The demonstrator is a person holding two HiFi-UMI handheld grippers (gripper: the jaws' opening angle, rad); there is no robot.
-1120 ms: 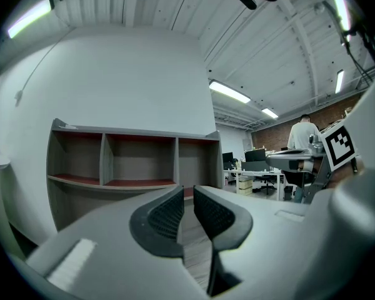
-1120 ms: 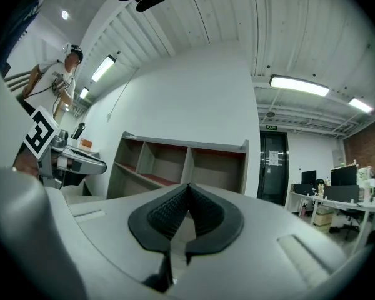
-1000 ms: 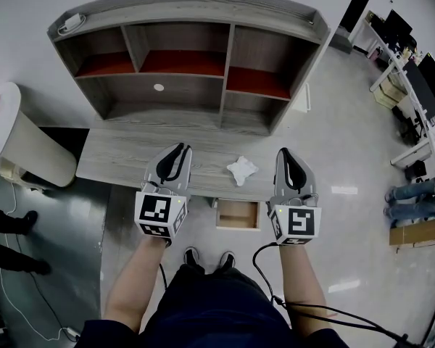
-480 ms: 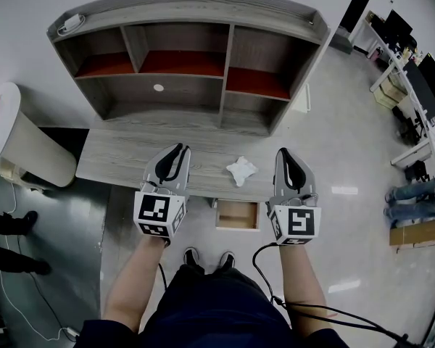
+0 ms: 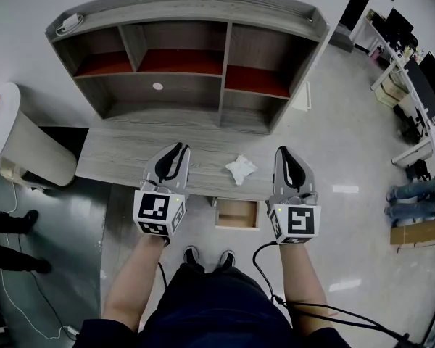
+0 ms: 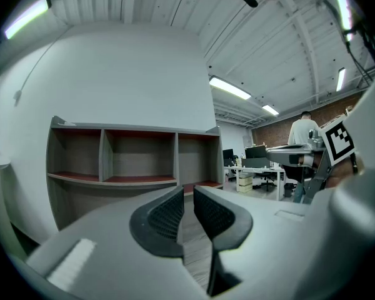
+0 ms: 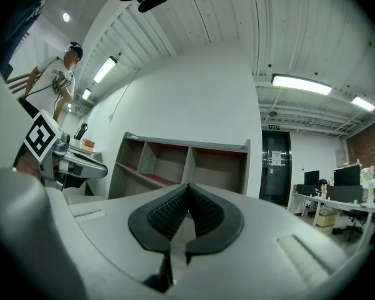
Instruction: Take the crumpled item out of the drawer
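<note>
White and crumpled, the wad (image 5: 241, 169) lies on the grey wood desk (image 5: 116, 162), between the two grippers and touching neither. It is already out of the drawer (image 5: 237, 214), which hangs open below the desk's front edge and looks empty.

Left gripper (image 5: 178, 149) hovers level over the desk, its jaws a narrow slit apart with nothing between them; right gripper (image 5: 284, 153) hovers just right of the wad, jaws pressed together at the tips, also empty.

The wad looks light and soft, likely paper or thin cloth, so it should crush rather than resist; it might slide or flutter if nudged. A pinch across a raised fold near its middle seems the surest hold, with the jaws spread first.

Tissue or fabric cannot be told at this size. The drawer's inner end is hidden under the desk. Neither gripper view shows the wad or drawer; they show only the shelf (image 5: 225, 71) and the room beyond.
</note>
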